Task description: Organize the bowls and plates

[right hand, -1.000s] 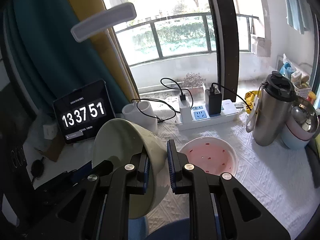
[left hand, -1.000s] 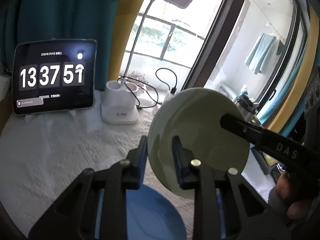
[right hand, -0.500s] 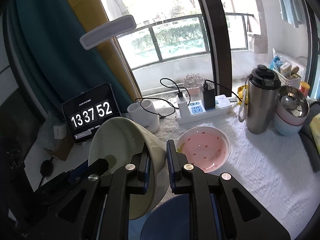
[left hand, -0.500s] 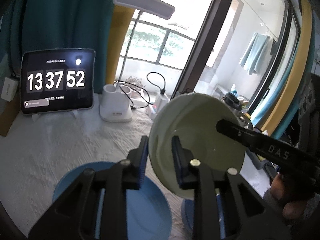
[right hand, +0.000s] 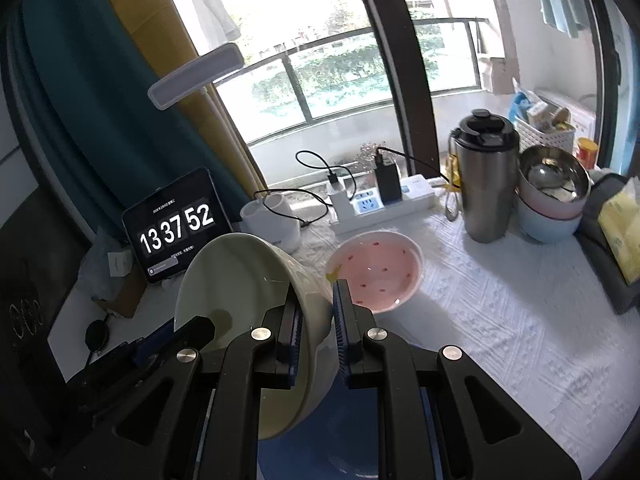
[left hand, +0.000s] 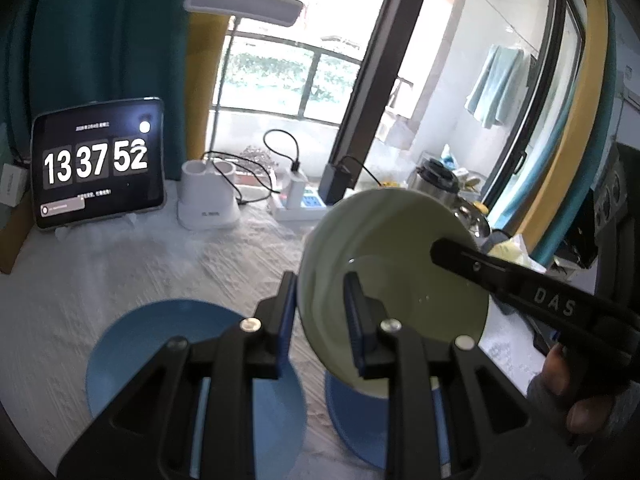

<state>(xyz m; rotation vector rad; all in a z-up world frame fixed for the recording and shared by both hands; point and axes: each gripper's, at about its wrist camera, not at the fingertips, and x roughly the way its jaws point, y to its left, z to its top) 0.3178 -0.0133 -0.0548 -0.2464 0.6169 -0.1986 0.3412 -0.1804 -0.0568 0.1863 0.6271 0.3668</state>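
A white textured cloth (right hand: 500,312) is covering the table, which is standing against a large window with teal and yellow curtains hanging at its side. Both grippers are pointing forward and somewhat downward over the cloth, each gripping the rim of one pale green bowl (left hand: 394,280) tipped on its side in the air. The left gripper (left hand: 320,312) is clamping the bowl's near rim with narrow jaws, one finger outside the wall and one inside. The right gripper (right hand: 317,320) is pinching the opposite rim, its jaws nearly together with the bowl wall between them. A hand (left hand: 576,392) is wrapping the right gripper's handle. Below the left jaws a blue plate (left hand: 160,344) is lying flat, and a blue bowl (left hand: 352,420) is sitting directly under the held bowl. Just ahead of the right jaws a pink bowl (right hand: 378,270) is resting on the cloth. Farther ahead, a tablet clock (right hand: 176,226), a power strip (right hand: 380,204), a steel flask (right hand: 486,184) and stacked bowls (right hand: 552,204) are lining the window side.
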